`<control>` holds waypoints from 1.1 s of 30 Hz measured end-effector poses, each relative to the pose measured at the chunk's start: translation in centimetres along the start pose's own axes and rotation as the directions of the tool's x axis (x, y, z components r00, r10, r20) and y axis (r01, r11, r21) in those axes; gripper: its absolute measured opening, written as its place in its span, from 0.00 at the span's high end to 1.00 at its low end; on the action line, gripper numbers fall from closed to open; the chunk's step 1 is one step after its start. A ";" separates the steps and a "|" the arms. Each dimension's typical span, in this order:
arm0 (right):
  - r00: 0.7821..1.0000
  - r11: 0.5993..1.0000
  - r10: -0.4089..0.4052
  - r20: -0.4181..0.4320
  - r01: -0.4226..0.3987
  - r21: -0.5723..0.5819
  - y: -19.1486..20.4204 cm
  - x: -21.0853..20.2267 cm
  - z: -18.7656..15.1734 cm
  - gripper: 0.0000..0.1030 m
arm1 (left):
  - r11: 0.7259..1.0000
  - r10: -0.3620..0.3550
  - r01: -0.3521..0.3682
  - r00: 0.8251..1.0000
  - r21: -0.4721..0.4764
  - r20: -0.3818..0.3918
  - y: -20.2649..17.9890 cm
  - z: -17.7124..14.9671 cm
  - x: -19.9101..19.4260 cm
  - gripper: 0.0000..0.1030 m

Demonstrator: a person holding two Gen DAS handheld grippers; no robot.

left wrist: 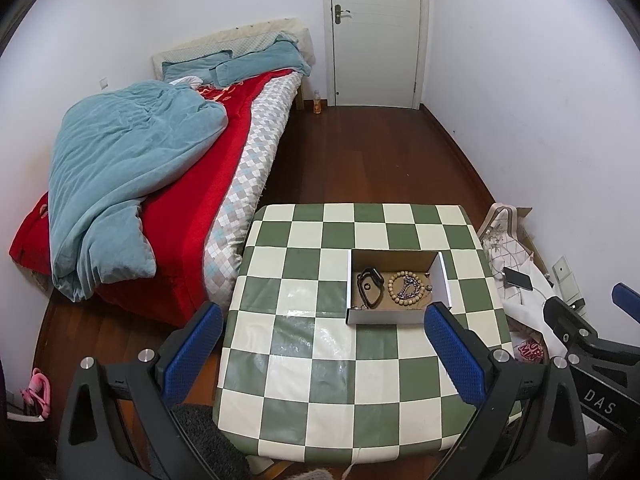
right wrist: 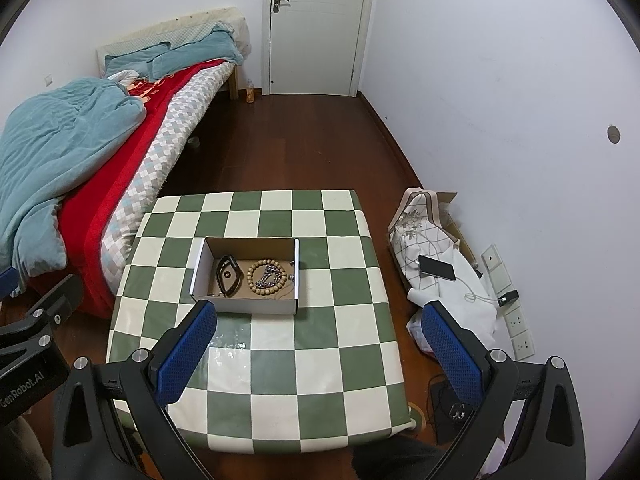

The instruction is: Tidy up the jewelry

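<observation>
Both grippers' fingers (left wrist: 192, 354) (right wrist: 186, 354) spread wide.

We see the checkered table (right wrist: 256, 380) bare on its whole near half, so we can pass freely there. The one obstacle on it is the open cardboard box (right wrist: 246, 305), whose upright walls ring the beaded bracelet (right wrist: 267, 273) and black band (right wrist: 228, 274); we reach them only from above. The bed (left wrist: 168, 216) crowds the table's left edge, and a cluttered pile with a phone (right wrist: 437, 267) lies beside its right.

One cardboard box (right wrist: 245, 306), one beaded bracelet (right wrist: 256, 280), one black band (right wrist: 229, 276), one checkered table (right wrist: 280, 380), one phone (right wrist: 437, 268)
</observation>
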State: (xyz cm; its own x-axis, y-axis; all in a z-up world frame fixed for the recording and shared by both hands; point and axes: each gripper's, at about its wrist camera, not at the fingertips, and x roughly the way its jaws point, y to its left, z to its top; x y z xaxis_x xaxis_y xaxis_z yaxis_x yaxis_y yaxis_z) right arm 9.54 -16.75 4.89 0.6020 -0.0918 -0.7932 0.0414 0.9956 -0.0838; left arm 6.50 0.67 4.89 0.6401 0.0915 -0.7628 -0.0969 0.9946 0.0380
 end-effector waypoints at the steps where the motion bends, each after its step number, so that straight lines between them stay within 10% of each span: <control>1: 1.000 1.000 0.001 -0.001 -0.001 0.000 0.0 0.0 0.0 0.00 | 1.000 0.002 -0.002 1.000 0.001 0.000 0.0 0.0 0.0 0.00; 33: 1.000 1.000 0.007 0.004 -0.007 0.009 0.1 -0.9 0.2 0.00 | 1.000 0.009 -0.009 1.000 0.007 0.008 0.5 -0.6 -0.6 0.00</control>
State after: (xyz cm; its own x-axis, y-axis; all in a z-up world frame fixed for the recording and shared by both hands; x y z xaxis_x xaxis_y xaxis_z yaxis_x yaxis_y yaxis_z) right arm 9.13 -16.57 5.76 0.6051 -0.0848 -0.7916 0.0442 0.9964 -0.0729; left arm 5.61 1.10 5.04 0.6456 0.1010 -0.7570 -0.0975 0.9940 0.0495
